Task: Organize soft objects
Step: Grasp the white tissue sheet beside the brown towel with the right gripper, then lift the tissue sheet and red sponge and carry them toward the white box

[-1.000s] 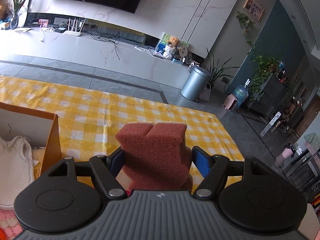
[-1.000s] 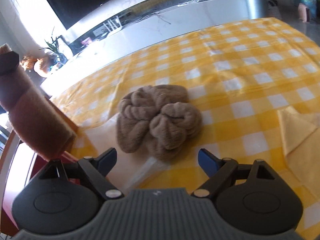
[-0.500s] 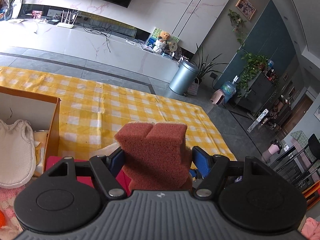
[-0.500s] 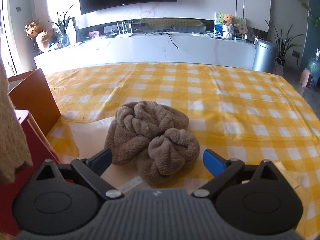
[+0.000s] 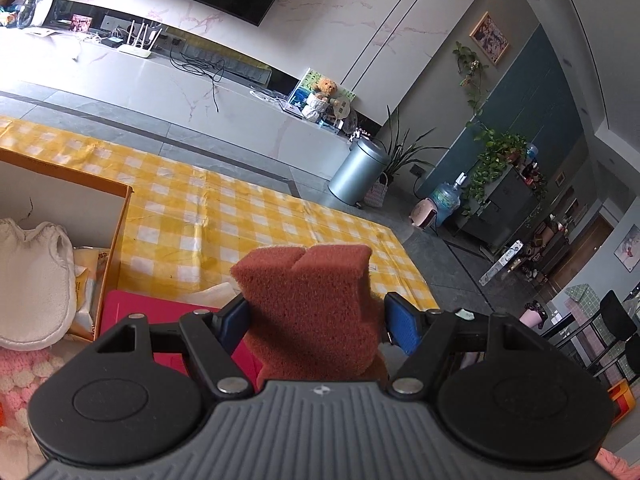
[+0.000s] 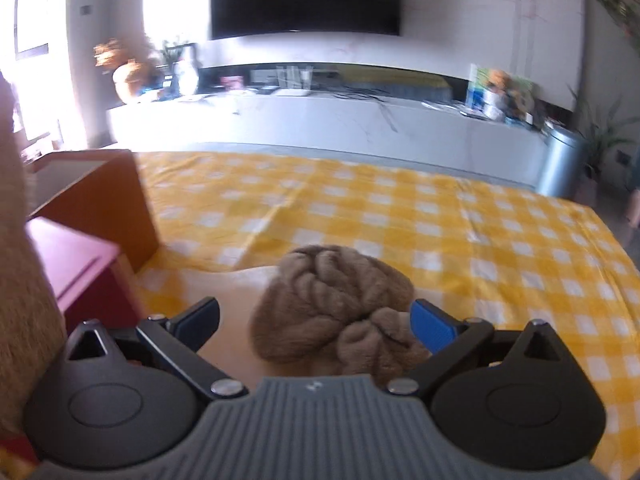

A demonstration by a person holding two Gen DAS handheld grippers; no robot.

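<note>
My left gripper [image 5: 320,324] is shut on a reddish-brown sponge [image 5: 308,300] and holds it up above a red box [image 5: 160,312]. An orange cardboard box [image 5: 120,216] at the left has a white cloth [image 5: 36,280] inside. In the right wrist view a fluffy brown towel [image 6: 332,304] lies bunched on the yellow checked tablecloth [image 6: 440,232]. My right gripper [image 6: 316,322] hangs just over it. Its jaws are opening, and the towel lies low between the blue pads [image 6: 432,328], which do not press on it. The held sponge [image 6: 24,300] fills that view's left edge.
The red box [image 6: 80,264] and orange box [image 6: 100,200] stand left of the towel. A pink knitted piece [image 5: 16,376] lies at the lower left. Beyond the table's far edge are a grey floor, a metal bin [image 5: 356,176] and a white TV bench [image 6: 320,120].
The right gripper rolled level, spread wider and came closer over the brown towel. The left gripper carried the sponge sideways, so the orange and red boxes now show more.
</note>
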